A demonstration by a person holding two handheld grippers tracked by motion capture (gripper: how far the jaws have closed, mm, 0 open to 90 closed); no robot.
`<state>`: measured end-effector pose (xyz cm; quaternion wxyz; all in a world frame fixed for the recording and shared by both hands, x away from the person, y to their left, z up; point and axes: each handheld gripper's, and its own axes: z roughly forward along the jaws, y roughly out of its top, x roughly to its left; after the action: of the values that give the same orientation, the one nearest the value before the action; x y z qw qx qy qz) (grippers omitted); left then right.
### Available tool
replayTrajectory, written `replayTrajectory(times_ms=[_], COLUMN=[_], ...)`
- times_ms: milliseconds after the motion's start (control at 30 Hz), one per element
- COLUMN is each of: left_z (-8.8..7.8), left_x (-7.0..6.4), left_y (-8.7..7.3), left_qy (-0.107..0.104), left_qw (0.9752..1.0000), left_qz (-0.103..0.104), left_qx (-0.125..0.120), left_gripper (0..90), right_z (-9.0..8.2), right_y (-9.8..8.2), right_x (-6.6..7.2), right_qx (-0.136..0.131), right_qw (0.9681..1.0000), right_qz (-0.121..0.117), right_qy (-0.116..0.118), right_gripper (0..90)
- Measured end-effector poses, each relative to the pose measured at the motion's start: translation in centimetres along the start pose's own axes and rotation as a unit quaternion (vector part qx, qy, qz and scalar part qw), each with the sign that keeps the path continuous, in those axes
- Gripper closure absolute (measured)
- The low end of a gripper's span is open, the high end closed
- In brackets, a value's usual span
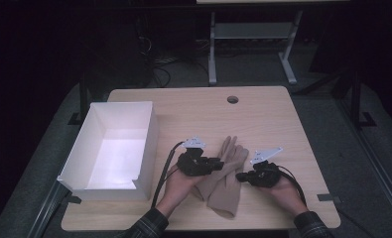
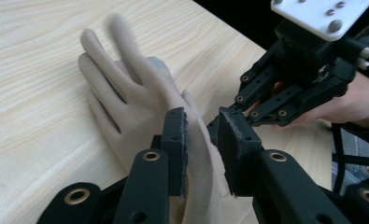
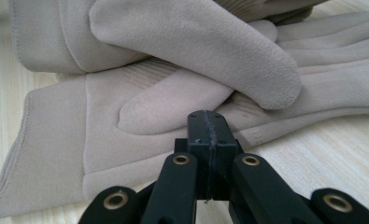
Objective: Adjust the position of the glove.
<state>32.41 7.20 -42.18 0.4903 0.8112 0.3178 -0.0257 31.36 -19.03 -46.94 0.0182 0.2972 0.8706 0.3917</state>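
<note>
Two beige gloves (image 1: 229, 171) lie crossed, one on top of the other, at the middle of the wooden table (image 1: 288, 129), fingers pointing away from me. My left gripper (image 1: 219, 164) reaches in from their left. In the left gripper view its jaws (image 2: 203, 142) stand apart, astride a raised ridge of the upper glove (image 2: 126, 88). My right gripper (image 1: 240, 176) sits at the gloves' right edge. Its pads are pressed together with nothing between them (image 3: 206, 126), the tip just short of the lower glove (image 3: 126, 126), below its thumb.
An open white box (image 1: 151, 144) with nothing in it stands on the left of the table, close beside my left hand. A cable hole (image 1: 232, 99) sits near the far edge. Metal frame legs (image 1: 212, 54) stand on the floor beyond the table.
</note>
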Motion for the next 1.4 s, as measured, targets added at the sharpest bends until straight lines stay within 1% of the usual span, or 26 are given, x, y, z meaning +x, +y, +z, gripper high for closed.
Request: replayTrajectory(times_ms=[100,167,200,233,300,367,400,433,467,533,600,633,667,700,833,900,967,1000,1033,1167,1200,1267,1300,1333,1367,1400], left_z=[-0.2,-0.5,-0.8,-1.2,-1.5,-1.9,-2.0,-2.0,-1.9,-1.3,-0.2,0.3,0.7,1.2,2.1,2.5,2.9,3.3,3.6,4.4,4.9,5.3,5.6,5.8,6.1,6.4], left_x=[0.0,-0.1,-0.1,-0.1,0.1,0.3,0.6,0.9,1.3,2.0,2.4,2.4,2.3,2.1,0.6,-0.1,-0.7,-1.1,-1.3,-1.6,-1.8,-1.9,-2.0,-2.0,-2.1,-2.2], left_y=[0.1,0.4,0.7,1.0,1.2,1.4,1.5,1.4,1.4,1.1,0.8,0.7,0.6,0.6,0.9,0.9,0.9,0.8,0.8,0.4,0.2,0.0,-0.3,-0.4,-0.6,-0.9], left_qy=[-0.006,-0.011,-0.013,-0.012,-0.011,0.001,0.009,0.017,0.026,0.035,0.029,0.025,0.018,0.005,-0.018,-0.024,-0.029,-0.034,-0.036,-0.039,-0.041,-0.039,-0.037,-0.034,-0.029,-0.023], left_qw=[1.0,0.9998,0.9998,0.9996,0.9995,0.9995,0.9995,0.9995,0.9994,0.9992,0.9991,0.9989,0.9987,0.9985,0.9968,0.9958,0.9951,0.9943,0.9939,0.9931,0.9931,0.9914,0.9907,0.9893,0.9882,0.9874], left_qz=[-0.001,-0.004,0.001,0.004,0.007,0.011,0.014,0.015,0.015,0.017,0.016,0.02,0.021,0.022,0.044,0.055,0.061,0.068,0.069,0.069,0.064,0.072,0.075,0.081,0.085,0.089], left_qx=[-0.004,-0.013,-0.017,-0.026,-0.028,-0.029,-0.026,-0.022,-0.017,0.003,0.025,0.036,0.044,0.05,0.063,0.068,0.072,0.076,0.079,0.087,0.089,0.102,0.107,0.117,0.124,0.129], left_gripper=[70.9,70.9,70.8,70.8,71.0,74.3,80.6,80.6,86.1,88.2,88.4,88.4,88.4,88.3,88.4,88.4,88.3,88.1,88.0,87.9,88.0,88.0,88.1,88.1,88.1,87.9], right_z=[0.0,-0.1,-0.1,-0.2,-0.2,-0.2,-0.3,-0.3,-0.4,-0.4,-0.4,-0.5,-0.5,-0.5,-0.6,-0.6,-0.6,-0.7,-0.7,-1.2,-1.3,-1.8,-2.3,-2.5,-2.5,-2.9], right_y=[0.0,0.0,0.0,-0.1,-0.1,-0.1,-0.2,-0.2,-0.2,-0.2,-0.2,-0.2,-0.2,-0.2,-0.3,-0.3,-0.3,-0.3,-0.3,-0.5,-0.5,-0.8,-1.0,-1.1,-1.1,-1.5], right_x=[0.0,-0.1,0.0,-0.1,-0.1,-0.2,-0.2,-0.2,-0.2,-0.3,-0.3,-0.3,-0.3,-0.3,-0.5,-0.5,-0.5,-0.5,-0.5,-0.7,-0.8,-1.2,-1.6,-1.7,-1.7,-2.2], right_qx=[0.0,0.0,0.0,0.001,0.0,0.0,0.001,0.001,0.0,0.0,0.0,0.0,0.0,0.001,-0.002,-0.002,-0.003,-0.005,-0.005,-0.008,-0.008,-0.013,-0.017,-0.018,-0.018,-0.023], right_qw=[1.0,1.0,1.0,1.0,1.0,1.0,1.0,1.0,1.0,1.0,1.0,1.0,1.0,1.0,0.9999,0.9999,0.9999,0.9999,0.9999,0.9997,0.9997,0.9994,0.999,0.9987,0.9987,0.9981], right_qz=[0.0,-0.002,-0.002,0.001,0.002,0.002,0.002,0.002,0.003,0.002,0.003,0.004,0.004,0.006,0.007,0.007,0.008,0.008,0.007,0.01,0.012,0.019,0.025,0.032,0.032,0.033], right_qy=[0.0,-0.001,-0.001,0.0,0.0,-0.001,-0.002,-0.002,-0.003,-0.005,-0.005,-0.007,-0.007,-0.007,-0.01,-0.011,-0.011,-0.012,-0.013,-0.019,-0.02,-0.026,-0.032,-0.036,-0.036,-0.047], right_gripper=[90.0,90.0,90.0,90.0,90.0,90.0,90.0,90.0,90.0,90.0,90.0,90.0,90.0,90.0,90.0,90.0,90.0,90.0,90.0,89.9,89.9,89.9,88.2,85.2,85.2,76.1])
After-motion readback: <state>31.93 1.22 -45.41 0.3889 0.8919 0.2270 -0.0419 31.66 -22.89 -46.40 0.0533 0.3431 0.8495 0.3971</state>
